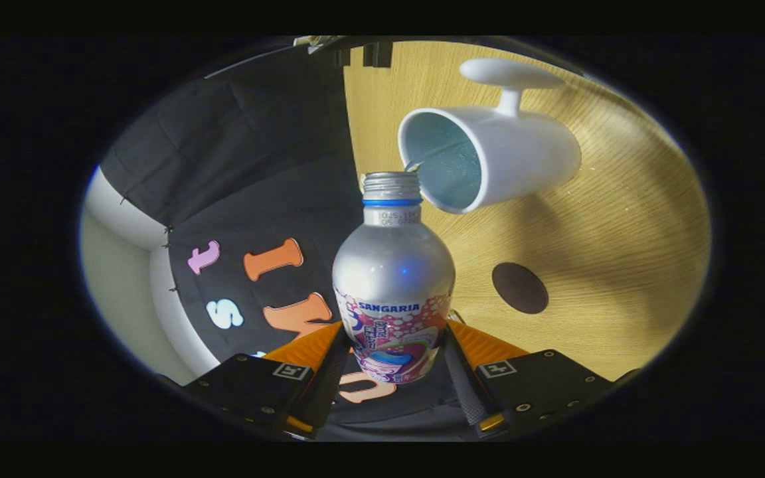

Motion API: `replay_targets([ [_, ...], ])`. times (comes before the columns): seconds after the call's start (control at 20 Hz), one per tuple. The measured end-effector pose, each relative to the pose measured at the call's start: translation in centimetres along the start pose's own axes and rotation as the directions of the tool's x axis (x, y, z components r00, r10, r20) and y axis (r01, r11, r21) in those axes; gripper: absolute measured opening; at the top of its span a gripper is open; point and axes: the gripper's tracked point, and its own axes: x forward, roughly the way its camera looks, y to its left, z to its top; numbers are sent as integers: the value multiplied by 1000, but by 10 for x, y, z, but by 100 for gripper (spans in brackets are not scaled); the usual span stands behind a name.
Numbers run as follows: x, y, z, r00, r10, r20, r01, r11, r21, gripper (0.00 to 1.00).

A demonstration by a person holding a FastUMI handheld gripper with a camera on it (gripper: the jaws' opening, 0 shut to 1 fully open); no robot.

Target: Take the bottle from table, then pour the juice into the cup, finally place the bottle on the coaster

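A silver aluminium bottle [392,272] with a pink printed label sits between my two fingers, and my gripper [392,345] is shut on its lower body. The whole view is rolled sideways, so the bottle is tipped. Its uncapped threaded neck points at the mouth of a white mug [495,159] standing on the wooden table [621,265]. A thin clear stream runs from the bottle's lip into the mug, whose inside looks wet and bluish. A dark brown round coaster [520,287] lies on the table beside the bottle's shoulder, between the mug and my fingers.
The black cloth wall [256,166] stands along the table's far edge, behind the bottle. A white frame bar [123,219] runs past the cloth's outer side. Bare wood surrounds the mug and coaster.
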Motion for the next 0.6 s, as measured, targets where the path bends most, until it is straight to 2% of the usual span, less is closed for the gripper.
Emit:
replay_targets([
  [0.6,1,3,-5,1000,0,-5,0,1000,24,77],
])
